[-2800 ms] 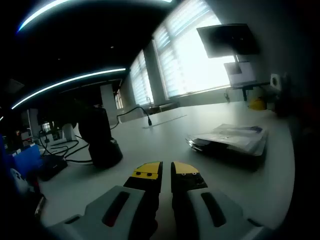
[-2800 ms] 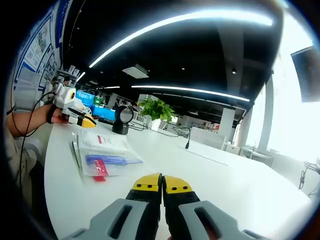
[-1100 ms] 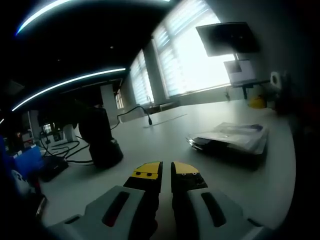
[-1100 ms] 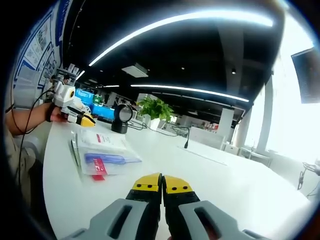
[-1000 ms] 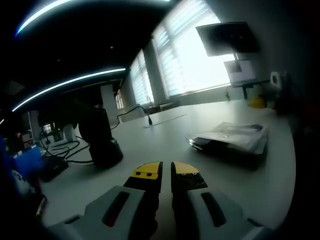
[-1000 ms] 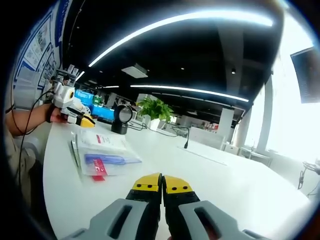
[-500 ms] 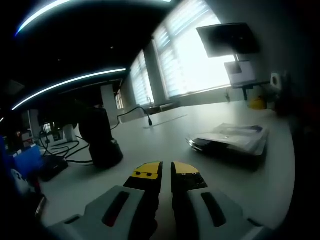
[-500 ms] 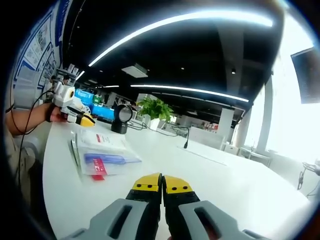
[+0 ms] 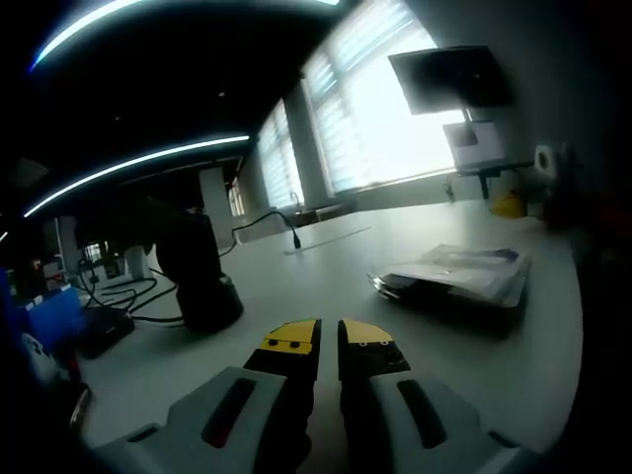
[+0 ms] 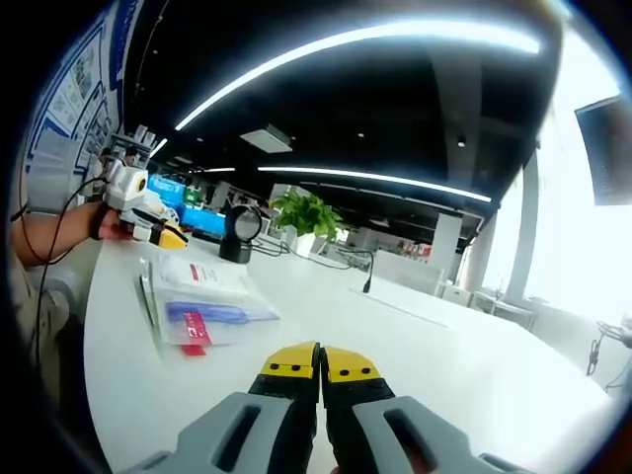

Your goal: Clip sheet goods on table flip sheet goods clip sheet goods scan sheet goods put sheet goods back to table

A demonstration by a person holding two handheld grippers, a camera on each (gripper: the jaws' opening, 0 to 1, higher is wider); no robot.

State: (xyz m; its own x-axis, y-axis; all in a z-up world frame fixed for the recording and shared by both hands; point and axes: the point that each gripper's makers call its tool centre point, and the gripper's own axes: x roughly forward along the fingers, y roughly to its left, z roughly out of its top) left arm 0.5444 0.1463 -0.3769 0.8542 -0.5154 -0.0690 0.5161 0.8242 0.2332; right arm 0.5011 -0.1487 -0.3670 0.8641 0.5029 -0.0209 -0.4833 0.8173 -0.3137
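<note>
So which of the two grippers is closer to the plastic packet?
The right gripper. In its view the packet lies just ahead to the left. The left gripper sits beyond the packet's far end, near the black scanner.

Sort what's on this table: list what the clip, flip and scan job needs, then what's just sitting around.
For the job:
packet stack
scanner
left gripper, shut
right gripper, shut

Lying about:
cable
potted plant
wall screen
yellow item
</note>
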